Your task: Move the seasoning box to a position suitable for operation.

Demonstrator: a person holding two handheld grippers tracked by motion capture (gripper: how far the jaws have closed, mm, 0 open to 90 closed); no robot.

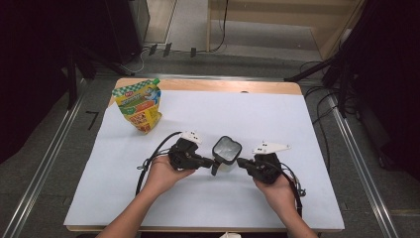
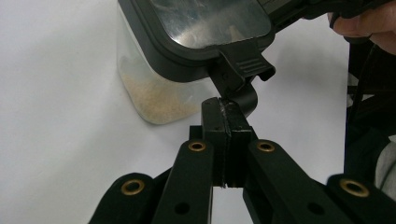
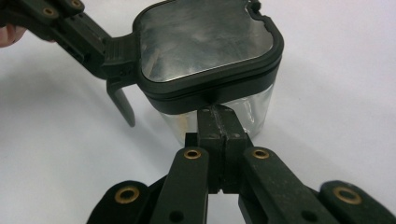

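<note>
Two claws on one small container (image 1: 226,151), which sits on the white table (image 1: 208,198) near its middle, well clear of the yellow pouch (image 1: 138,105) at the far left: left claw (image 2: 226,109) clenched on the lid's latch tab (image 2: 236,79), right claw (image 3: 215,116) clenched at the black lid rim (image 3: 210,91) on the opposite side. Main risk, I'd say, is the light tub tipping or skidding if the latch is pulled sideways harder than the right side braces, spilling the tan powder (image 2: 156,95) inside. Second risk: both grips are narrow fingertip pinches, so either could slip off, snapping the latch back.
</note>
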